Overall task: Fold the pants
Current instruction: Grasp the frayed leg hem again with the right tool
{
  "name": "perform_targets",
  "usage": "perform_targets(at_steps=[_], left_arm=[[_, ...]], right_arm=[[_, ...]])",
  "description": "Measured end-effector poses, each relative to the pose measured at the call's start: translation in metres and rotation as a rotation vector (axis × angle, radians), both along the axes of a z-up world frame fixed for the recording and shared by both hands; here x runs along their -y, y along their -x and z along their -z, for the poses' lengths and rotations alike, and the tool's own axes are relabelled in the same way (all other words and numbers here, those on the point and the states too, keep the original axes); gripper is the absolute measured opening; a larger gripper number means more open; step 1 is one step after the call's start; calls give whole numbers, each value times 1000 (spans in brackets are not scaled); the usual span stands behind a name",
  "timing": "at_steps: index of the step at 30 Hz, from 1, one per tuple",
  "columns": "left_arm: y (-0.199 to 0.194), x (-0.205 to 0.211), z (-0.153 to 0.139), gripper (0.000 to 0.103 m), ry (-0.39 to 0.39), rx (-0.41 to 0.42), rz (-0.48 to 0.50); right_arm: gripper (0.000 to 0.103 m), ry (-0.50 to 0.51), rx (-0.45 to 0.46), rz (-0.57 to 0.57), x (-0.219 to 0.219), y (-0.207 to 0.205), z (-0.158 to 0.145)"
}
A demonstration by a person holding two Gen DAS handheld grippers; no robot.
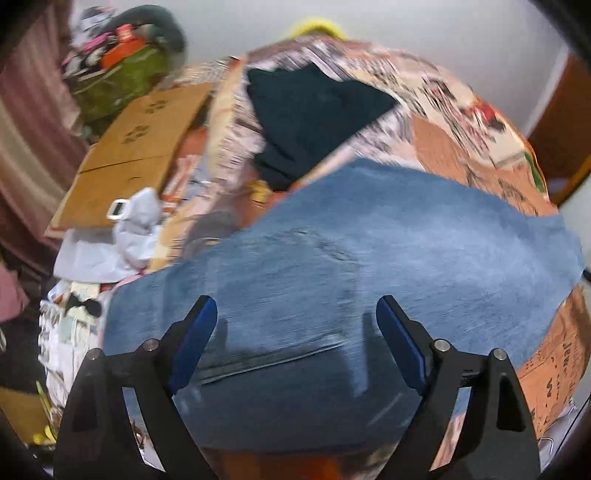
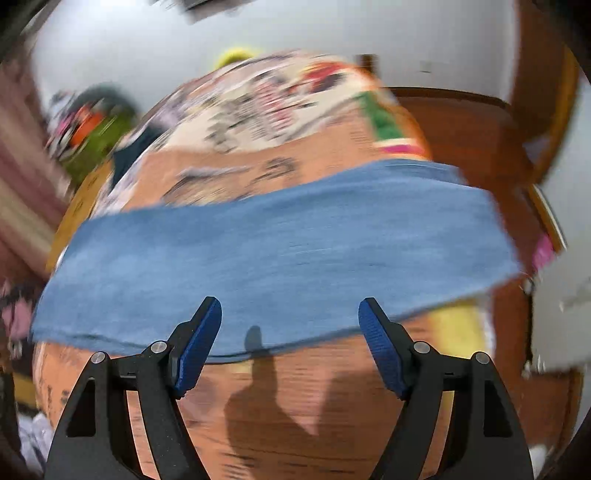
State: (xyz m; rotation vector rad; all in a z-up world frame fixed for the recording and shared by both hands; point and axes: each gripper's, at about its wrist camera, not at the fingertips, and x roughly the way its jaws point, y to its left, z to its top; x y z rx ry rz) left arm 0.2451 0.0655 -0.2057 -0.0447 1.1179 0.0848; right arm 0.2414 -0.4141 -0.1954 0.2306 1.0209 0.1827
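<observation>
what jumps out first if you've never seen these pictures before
The blue jeans spread flat across the middle of a bed draw the eye first, lying on a busy comic-print bedspread in orange and cream. Next come the open left gripper and right gripper in the foreground, both empty. Beyond the jeans sits a dark folded garment, with a cardboard box left of the bed.

A bed spread with a busy orange-and-cream printed cover [image 1: 454,122] fills the room, with a plain pale wall [image 1: 406,26] behind it, pinkish striped curtains [image 1: 29,122] to its left, flattened cardboard [image 1: 136,147] on its left edge, and brown wooden furniture [image 2: 476,125] at its right.
</observation>
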Motion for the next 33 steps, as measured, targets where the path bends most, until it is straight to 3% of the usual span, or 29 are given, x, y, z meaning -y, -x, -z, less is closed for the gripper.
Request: perform_targets(at_steps=[3,8,13,15,17,19,20,27,30,33], left_arm=[[-16,29,16,88,0,-52,59],[-33,62,18,89,-30,-49,114],[-51,89,22,89,-27,-71,153],[-55,99,22,89,-31,-74,171],[-59,107,24,89,-22,-80,186],[-61,116,25,89,-24,-81,195],[-62,120,25,89,-28,-81,199],[-64,136,26,89,-25,-78,196],[-62,136,26,89,-18,-78,193],[-58,137,24,89,-8,-76,193]], right_arm=[[74,-16,-4,105,38,0,5],[74,-11,-24,253,82,-7,22],[73,-100,-72,331,109,-26,47],[61,-145,-71,329,116,-31,51],[29,-156,-56,328,120,-35,49],[10,-135,-51,311,122,-39,44],[8,-120,-42,290,121,-41,41],[5,72,71,222,116,-46,17],[5,130,55,225,120,-53,24],[6,260,13,256,120,-56,34]])
